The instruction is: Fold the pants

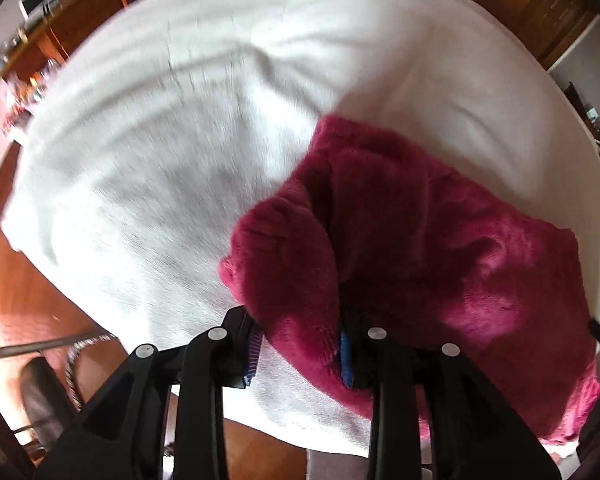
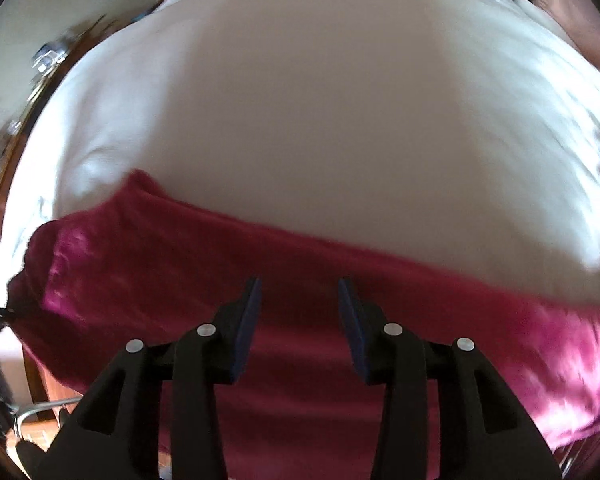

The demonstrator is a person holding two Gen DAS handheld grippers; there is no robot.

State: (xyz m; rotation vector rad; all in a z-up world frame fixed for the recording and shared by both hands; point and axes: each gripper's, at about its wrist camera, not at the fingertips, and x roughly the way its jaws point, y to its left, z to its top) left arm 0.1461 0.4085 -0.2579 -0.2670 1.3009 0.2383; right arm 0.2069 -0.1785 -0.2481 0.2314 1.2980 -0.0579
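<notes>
The magenta fleece pants (image 1: 440, 240) lie bunched on a white cloth-covered table (image 1: 160, 160). In the left wrist view a thick fold of the pants hangs between the fingers of my left gripper (image 1: 300, 344), whose jaws stand apart around it; whether they pinch it is unclear. In the right wrist view the pants (image 2: 180, 264) stretch across the lower frame in a long band. My right gripper (image 2: 299, 320) is open, its blue pads apart just above the fabric, holding nothing.
The white table cover (image 2: 320, 112) fills most of both views. A wooden floor (image 1: 4, 280) and a dark chair (image 1: 44, 408) lie at the lower left. A wooden shelf with clutter (image 1: 40, 32) stands at the far left.
</notes>
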